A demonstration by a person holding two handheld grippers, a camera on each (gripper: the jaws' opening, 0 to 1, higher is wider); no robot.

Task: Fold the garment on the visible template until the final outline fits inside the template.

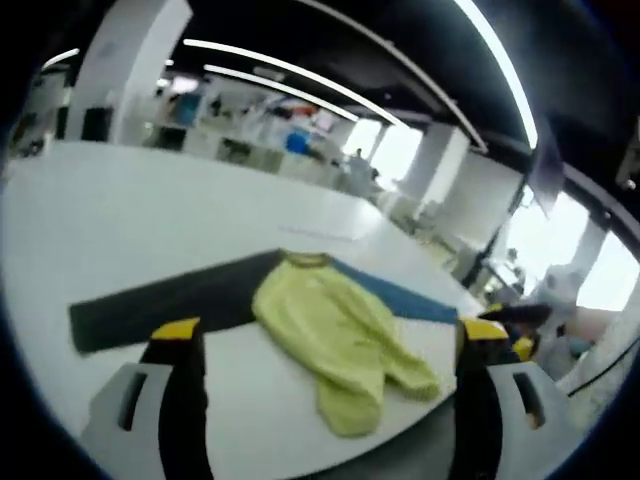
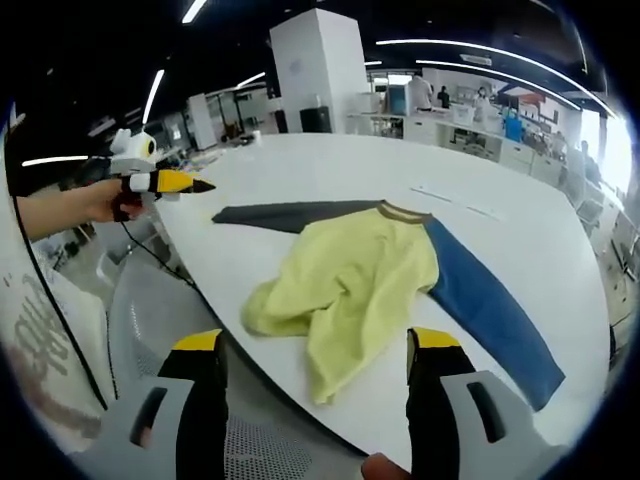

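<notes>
Garment (image 2: pixel 350 275) lies crumpled ahead of both grippers, sleeves running crosswise; right gripper (image 2: pixel 315 365) sits nearer, left gripper (image 1: pixel 325 345) farther, both with jaws apart, empty.

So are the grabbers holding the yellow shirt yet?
No, nothing is held. Both the left gripper and right gripper are open, short of the garment lying on the white table.

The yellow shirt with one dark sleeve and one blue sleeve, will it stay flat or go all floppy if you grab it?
Probably floppy: the yellow shirt already lies rumpled in soft folds on the white table, so a pinched corner would likely lift while the rest droops. It looks thin, so probably light. The long blue sleeve would likely trail behind and drag.
</notes>
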